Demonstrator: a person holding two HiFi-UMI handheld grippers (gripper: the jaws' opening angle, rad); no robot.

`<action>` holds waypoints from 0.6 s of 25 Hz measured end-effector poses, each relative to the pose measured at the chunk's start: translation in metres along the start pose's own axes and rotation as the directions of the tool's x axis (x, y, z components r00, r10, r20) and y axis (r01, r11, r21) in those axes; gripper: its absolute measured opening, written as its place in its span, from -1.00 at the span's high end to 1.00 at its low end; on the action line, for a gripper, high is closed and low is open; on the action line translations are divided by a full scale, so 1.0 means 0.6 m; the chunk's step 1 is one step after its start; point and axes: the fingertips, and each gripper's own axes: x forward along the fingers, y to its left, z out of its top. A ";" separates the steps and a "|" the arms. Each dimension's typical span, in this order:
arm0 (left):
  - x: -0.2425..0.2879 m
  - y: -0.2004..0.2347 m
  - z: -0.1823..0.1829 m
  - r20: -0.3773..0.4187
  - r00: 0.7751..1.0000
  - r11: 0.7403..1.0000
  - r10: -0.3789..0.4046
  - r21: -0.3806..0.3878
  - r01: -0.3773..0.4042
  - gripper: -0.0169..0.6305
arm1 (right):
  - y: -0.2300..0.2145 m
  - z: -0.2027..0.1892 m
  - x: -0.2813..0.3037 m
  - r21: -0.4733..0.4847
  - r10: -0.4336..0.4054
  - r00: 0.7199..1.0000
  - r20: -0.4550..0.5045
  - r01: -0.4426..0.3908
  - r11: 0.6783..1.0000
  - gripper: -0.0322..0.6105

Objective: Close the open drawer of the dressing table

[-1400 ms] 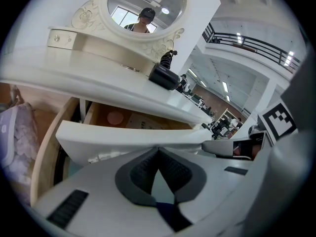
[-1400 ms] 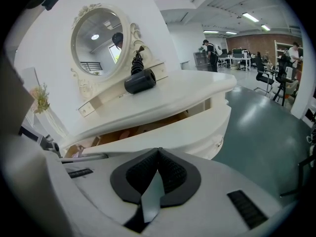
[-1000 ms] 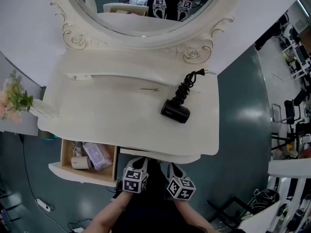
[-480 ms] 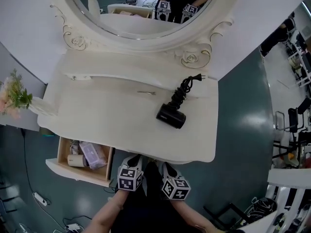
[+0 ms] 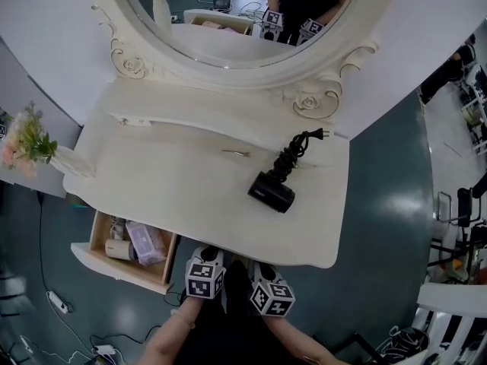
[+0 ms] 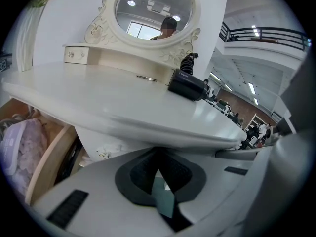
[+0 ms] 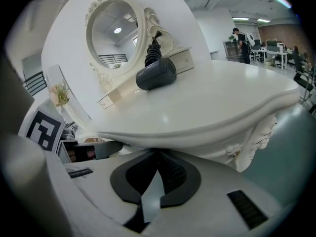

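Observation:
The white dressing table (image 5: 190, 196) has its front-left drawer (image 5: 114, 263) pulled out, holding a pale pouch (image 5: 146, 242) and small bottles. In the left gripper view the drawer's wooden side (image 6: 47, 157) shows at the left under the tabletop. My left gripper (image 5: 208, 257) and right gripper (image 5: 261, 271) hang side by side just below the table's front edge, to the right of the drawer and apart from it. Both are shut with nothing between the pads, as seen for the left gripper (image 6: 158, 174) and the right gripper (image 7: 158, 169).
A black hair dryer (image 5: 272, 191) with a coiled cord lies on the tabletop, with a thin hairpin (image 5: 236, 153) behind it. A vase of flowers (image 5: 30, 139) stands off the left end. An oval mirror (image 5: 228, 21) rises at the back. Cables (image 5: 57, 303) lie on the floor.
The head view has shifted a little. Both grippers stay shut near the front edge, and the drawer stands open as before.

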 end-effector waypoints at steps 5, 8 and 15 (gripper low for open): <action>0.002 0.003 0.000 0.013 1.000 1.000 0.026 -0.006 -0.026 0.89 | 0.001 -0.002 0.003 -0.019 0.028 0.999 -0.016 -0.029 0.999 0.88; 0.002 0.002 0.000 0.011 1.000 1.000 0.028 -0.001 -0.028 0.89 | -0.001 -0.002 0.003 -0.030 0.033 0.999 -0.028 -0.034 0.999 0.88; -0.010 0.002 -0.011 -0.037 0.999 1.000 -0.014 0.019 0.014 0.89 | -0.001 -0.003 0.002 -0.031 0.029 0.998 -0.047 -0.031 0.999 0.88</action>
